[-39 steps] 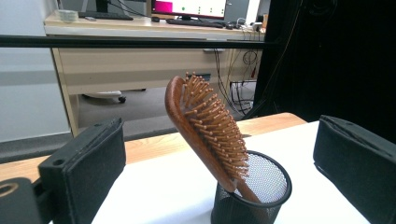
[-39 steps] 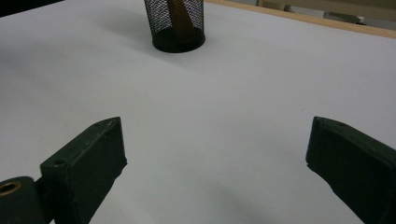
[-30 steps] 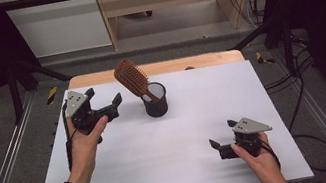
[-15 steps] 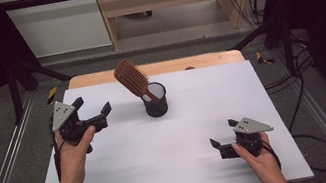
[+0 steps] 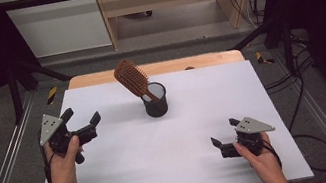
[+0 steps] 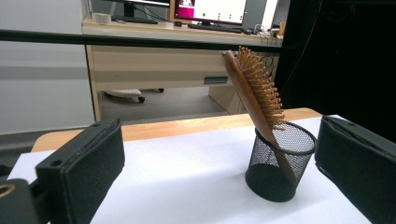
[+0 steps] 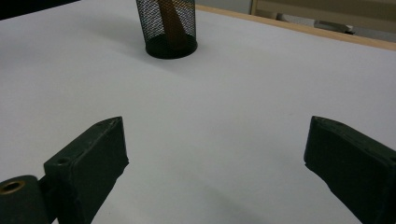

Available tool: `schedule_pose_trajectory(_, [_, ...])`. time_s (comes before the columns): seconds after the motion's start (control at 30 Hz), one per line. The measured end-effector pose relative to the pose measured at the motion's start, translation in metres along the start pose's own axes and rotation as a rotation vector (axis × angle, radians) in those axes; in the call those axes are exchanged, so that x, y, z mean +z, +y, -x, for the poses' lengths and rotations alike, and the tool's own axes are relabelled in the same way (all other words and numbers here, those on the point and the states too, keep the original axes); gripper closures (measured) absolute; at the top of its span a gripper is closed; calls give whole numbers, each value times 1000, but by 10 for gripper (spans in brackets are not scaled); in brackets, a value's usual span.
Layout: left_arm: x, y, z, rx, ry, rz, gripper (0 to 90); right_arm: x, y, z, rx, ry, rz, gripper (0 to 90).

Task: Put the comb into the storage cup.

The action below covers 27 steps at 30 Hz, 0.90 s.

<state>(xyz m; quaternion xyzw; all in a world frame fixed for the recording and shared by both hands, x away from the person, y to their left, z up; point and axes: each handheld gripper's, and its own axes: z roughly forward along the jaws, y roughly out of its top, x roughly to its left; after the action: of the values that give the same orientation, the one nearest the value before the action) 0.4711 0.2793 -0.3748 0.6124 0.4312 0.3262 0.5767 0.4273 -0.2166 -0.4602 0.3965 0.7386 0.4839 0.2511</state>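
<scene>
A wooden hairbrush (image 5: 132, 79) stands handle-down in a black mesh cup (image 5: 155, 100) toward the back of the white table (image 5: 175, 170), just left of centre. Its long axis tilts: the paddle head leans up and toward ten o'clock over the cup's rim, bristles facing the far right side in the high view. In the left gripper view the brush (image 6: 254, 88) rises out of the cup (image 6: 279, 161) with its rows of brown pins turned to the right, the handle visible through the mesh.

From my left gripper (image 5: 81, 127) the brush lies at about two o'clock, fairly near, and that gripper's jaws are spread wide and point at the cup. My right gripper (image 5: 224, 137) rests low on the table at the front right, jaws likewise spread and holding nothing; from it the cup (image 7: 166, 25) sits farther off, at about eleven o'clock. The left is the nearer of the two, so I judge it better placed for any reach to the leaning head.
</scene>
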Motion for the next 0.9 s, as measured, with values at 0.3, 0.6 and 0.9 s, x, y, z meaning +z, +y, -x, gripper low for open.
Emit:
schedule_pose_trajectory(0.3, [-11,-7,-7,-23,2,7,18,-3,0,3,4,-17,20,61])
schedule_pose_trajectory(0.6, [-24,-13,-12,-3,7,6,17,-6,0,7,0,-29,30,63])
schedule_pose_trajectory(0.9, [-33,-25,-16,2,16,-9,19,-8,0,9,2,-37,50,64])
